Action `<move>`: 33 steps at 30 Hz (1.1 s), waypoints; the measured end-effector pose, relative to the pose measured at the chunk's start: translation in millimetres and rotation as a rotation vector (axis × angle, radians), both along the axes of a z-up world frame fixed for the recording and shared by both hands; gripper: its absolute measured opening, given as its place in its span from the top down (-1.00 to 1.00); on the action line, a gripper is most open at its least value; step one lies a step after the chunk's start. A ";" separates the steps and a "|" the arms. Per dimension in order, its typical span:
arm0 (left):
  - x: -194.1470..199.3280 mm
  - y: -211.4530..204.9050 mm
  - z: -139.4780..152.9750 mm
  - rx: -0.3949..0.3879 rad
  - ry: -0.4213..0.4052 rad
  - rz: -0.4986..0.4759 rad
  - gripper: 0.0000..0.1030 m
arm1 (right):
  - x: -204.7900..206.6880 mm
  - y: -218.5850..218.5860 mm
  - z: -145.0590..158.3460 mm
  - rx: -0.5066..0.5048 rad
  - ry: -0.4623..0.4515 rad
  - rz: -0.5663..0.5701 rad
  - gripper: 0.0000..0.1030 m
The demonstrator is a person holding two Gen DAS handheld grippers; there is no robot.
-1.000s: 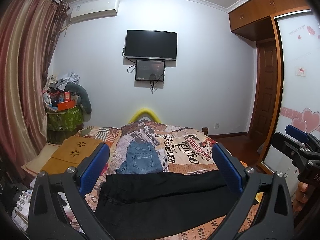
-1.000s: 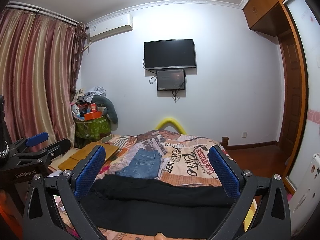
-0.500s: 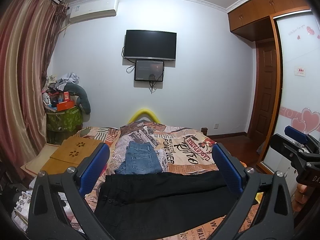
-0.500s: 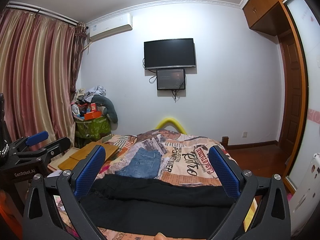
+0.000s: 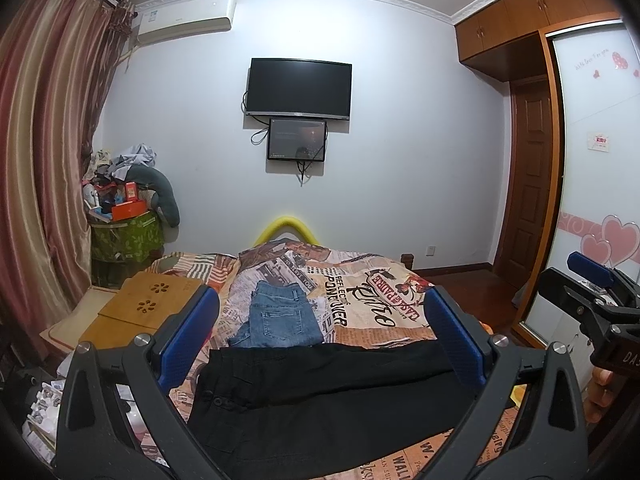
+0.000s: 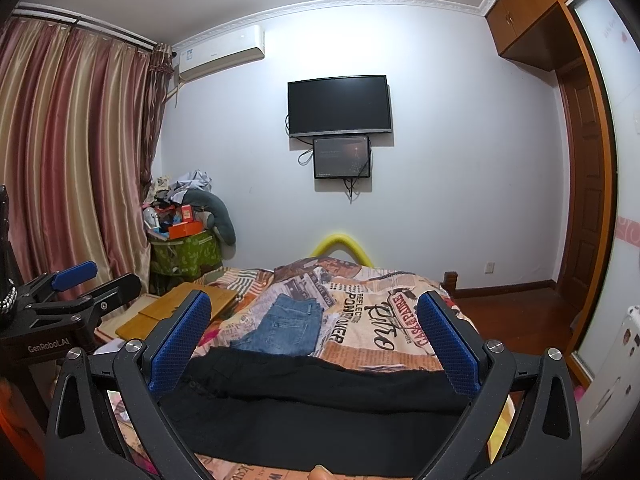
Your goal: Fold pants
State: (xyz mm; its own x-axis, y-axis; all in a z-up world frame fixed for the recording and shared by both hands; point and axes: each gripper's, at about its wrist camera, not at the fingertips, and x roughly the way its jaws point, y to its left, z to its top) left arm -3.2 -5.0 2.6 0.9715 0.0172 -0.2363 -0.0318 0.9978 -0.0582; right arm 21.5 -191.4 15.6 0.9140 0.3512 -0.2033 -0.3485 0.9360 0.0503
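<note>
Room: bedroom, white wall, dark TV (image 5: 300,89) mounted high with a smaller screen (image 5: 297,139) right under it, cables hanging off both.
Left side: striped pink/gold curtains (image 6: 68,152), AC unit (image 5: 186,18) near the ceiling, green bin (image 5: 128,238) piled with clutter in the corner.
Right side: wooden door (image 5: 528,184) and overhead cabinets (image 5: 520,20); wardrobe panel with heart stickers (image 5: 600,236).
Bed: newspaper-print cover (image 5: 372,300), yellow curved headboard piece (image 5: 285,227) at the far end.
Beside bed: wooden lap table (image 5: 148,308) on the left edge, touching the cover.
Black pants (image 5: 320,392): laid flat across the near end of the bed, waistband with buttons to the left, legs running right. Unfolded.
Blue jeans (image 5: 280,320): folded, just behind the black pants, near edge tucked against them.
Left gripper (image 5: 320,340): jaws spread wide, blue pads (image 5: 190,334) apart, nothing between them. Hovering above the black pants, not touching.
Right gripper (image 6: 314,340): also spread wide and empty, above the same pants, more toward the leg end. Seen from the left wrist view at far right (image 5: 592,304).
Fingertip (image 6: 320,474): just visible at the bottom edge of the right wrist view.
</note>
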 end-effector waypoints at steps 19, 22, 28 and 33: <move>48.0 23.7 -24.7 -0.024 0.089 0.033 -1.00 | 44.8 8.6 -25.2 -0.049 0.088 -0.022 -0.99; 71.7 35.1 -37.5 -0.034 0.134 0.049 -1.00 | 65.9 9.2 -36.9 -0.069 0.127 -0.029 -0.99; 123.2 61.1 -70.5 -0.019 0.215 0.106 -1.00 | 111.2 6.8 -65.5 -0.123 0.209 -0.058 -0.99; 169.5 93.6 -108.3 -0.011 0.310 0.163 -1.00 | 152.7 5.9 -94.4 -0.187 0.292 -0.093 -0.99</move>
State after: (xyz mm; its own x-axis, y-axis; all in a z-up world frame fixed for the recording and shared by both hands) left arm 166.3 88.6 -105.7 0.8382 0.1621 -0.5207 -0.2083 0.9776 -0.0311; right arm 174.2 -185.5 -78.9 0.8339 0.2011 -0.5140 -0.2576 0.9654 -0.0402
